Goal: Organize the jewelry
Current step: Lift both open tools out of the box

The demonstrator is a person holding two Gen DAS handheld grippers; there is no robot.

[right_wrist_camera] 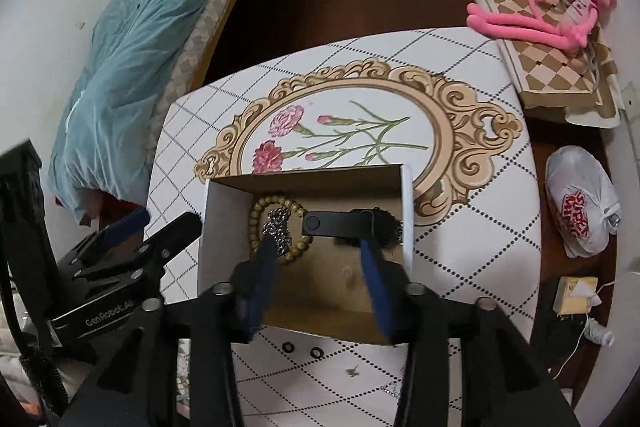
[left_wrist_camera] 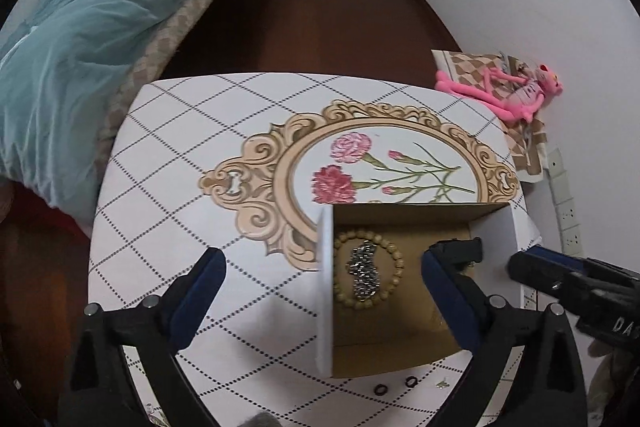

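Note:
An open cardboard box (left_wrist_camera: 404, 215) (right_wrist_camera: 304, 179) stands on the patterned table. Inside lie a wooden bead bracelet (left_wrist_camera: 340, 291) (right_wrist_camera: 264, 205), a silver chain (left_wrist_camera: 364, 271) (right_wrist_camera: 280, 223) on it, and a black hair clip (right_wrist_camera: 340, 223) (left_wrist_camera: 456, 251). My left gripper (left_wrist_camera: 320, 267) is open, its left finger over the table and its right finger over the box. My right gripper (right_wrist_camera: 320, 251) is open and empty over the box, just above the clip and chain. Two small black rings (left_wrist_camera: 394, 385) (right_wrist_camera: 302, 349) and a small metal charm (right_wrist_camera: 352, 371) lie on the table in front of the box.
A bed with a teal blanket (left_wrist_camera: 80, 27) is at the left. A pink plush toy (right_wrist_camera: 552, 15) lies on a checked bag at the right. A white plastic bag (right_wrist_camera: 580, 203) sits on the floor beside the table.

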